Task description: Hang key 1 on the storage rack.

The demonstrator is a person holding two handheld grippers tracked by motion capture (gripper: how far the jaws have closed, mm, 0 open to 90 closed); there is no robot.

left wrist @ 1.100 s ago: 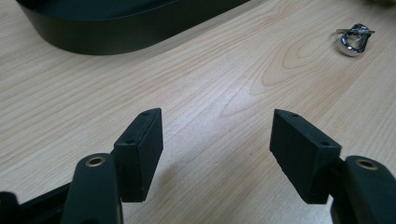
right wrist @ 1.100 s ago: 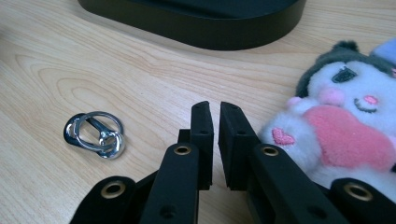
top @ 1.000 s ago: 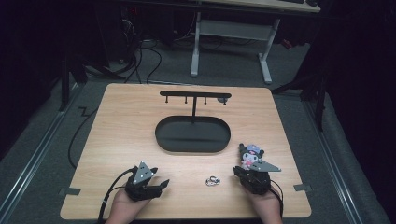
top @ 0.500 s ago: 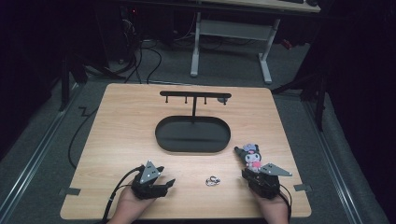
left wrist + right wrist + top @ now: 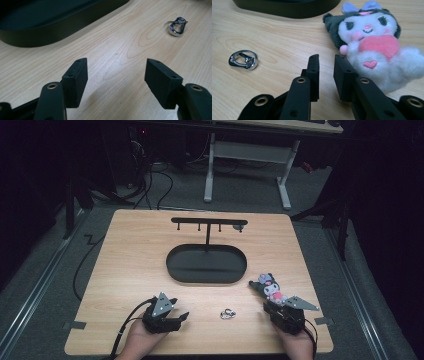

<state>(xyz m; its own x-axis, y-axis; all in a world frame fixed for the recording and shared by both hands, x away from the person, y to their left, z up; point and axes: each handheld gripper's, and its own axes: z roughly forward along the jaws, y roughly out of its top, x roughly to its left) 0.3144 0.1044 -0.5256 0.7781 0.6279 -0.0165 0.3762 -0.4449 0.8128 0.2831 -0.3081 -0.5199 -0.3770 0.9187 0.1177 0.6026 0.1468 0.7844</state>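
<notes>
The plush toy, a white and dark grey figure with a lilac bow and a pink heart on its front, is lying on the desk at about four o'clock from the desk's middle, just past the lower right end of the black oval tray. In the right gripper view the plush toy is sitting just beside the right-hand jaw, at about one o'clock from the jaw tips, not between them.

The desk is carrying everything, and the tray is sitting near its middle, with a thin post rising from its far edge to a black hook bar at twelve o'clock.

The right gripper is resting near the desk's front edge, at five o'clock from the tray. Its jaws are standing slightly apart with only bare wood in the narrow gap; they have just been opening, and they are pinching nothing.

The left gripper is resting at seven o'clock from the tray, its jaws spread wide over bare wood and holding nothing.

The metal ring clasp, a small shiny piece, is lying flat on the wood between the two grippers, at six o'clock from the tray. In the left gripper view the metal ring clasp is showing at one o'clock, well apart from the jaws; in the right gripper view the metal ring clasp is lying at ten o'clock from the jaw tips.
</notes>
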